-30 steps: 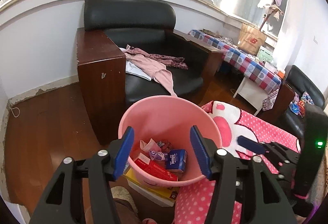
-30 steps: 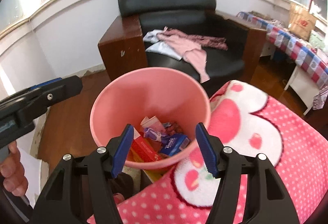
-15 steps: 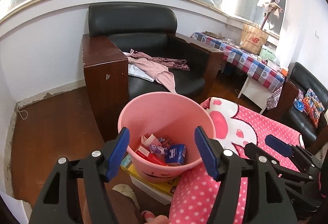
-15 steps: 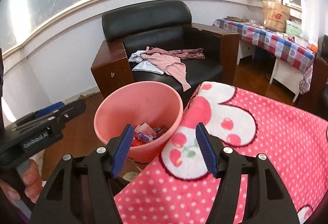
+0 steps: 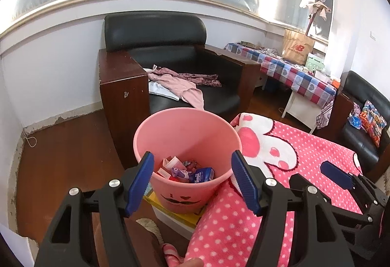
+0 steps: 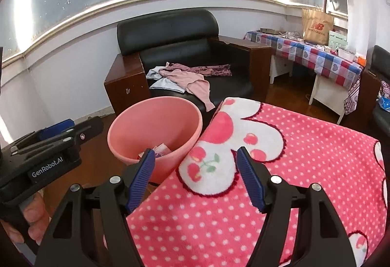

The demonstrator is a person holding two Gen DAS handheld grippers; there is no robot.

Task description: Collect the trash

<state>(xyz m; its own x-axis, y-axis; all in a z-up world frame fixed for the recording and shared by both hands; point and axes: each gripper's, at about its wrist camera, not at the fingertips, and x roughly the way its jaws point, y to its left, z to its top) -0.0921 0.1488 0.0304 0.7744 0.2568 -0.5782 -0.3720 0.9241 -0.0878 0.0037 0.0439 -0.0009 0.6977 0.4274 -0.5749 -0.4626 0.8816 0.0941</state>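
Note:
A pink bin (image 5: 187, 135) stands on a yellow and white box beside the table; it also shows in the right wrist view (image 6: 156, 125). Inside lie a blue tissue pack (image 5: 202, 175), red wrappers and other scraps. My left gripper (image 5: 192, 179) is open and empty, held back from and above the bin. My right gripper (image 6: 195, 179) is open and empty above the pink polka-dot cloth (image 6: 280, 169), to the right of the bin. Each gripper shows at the edge of the other's view.
A black armchair (image 5: 170, 66) with pink clothes (image 5: 180, 81) stands behind the bin. A table with a checked cloth (image 5: 287, 71) and a paper bag (image 5: 297, 49) is at the right. Another dark seat with cushions (image 5: 365, 120) is far right. Wooden floor lies at left.
Both grippers have pulled back and up from the bin. The right one has swung right, over the cloth. Both stay open.

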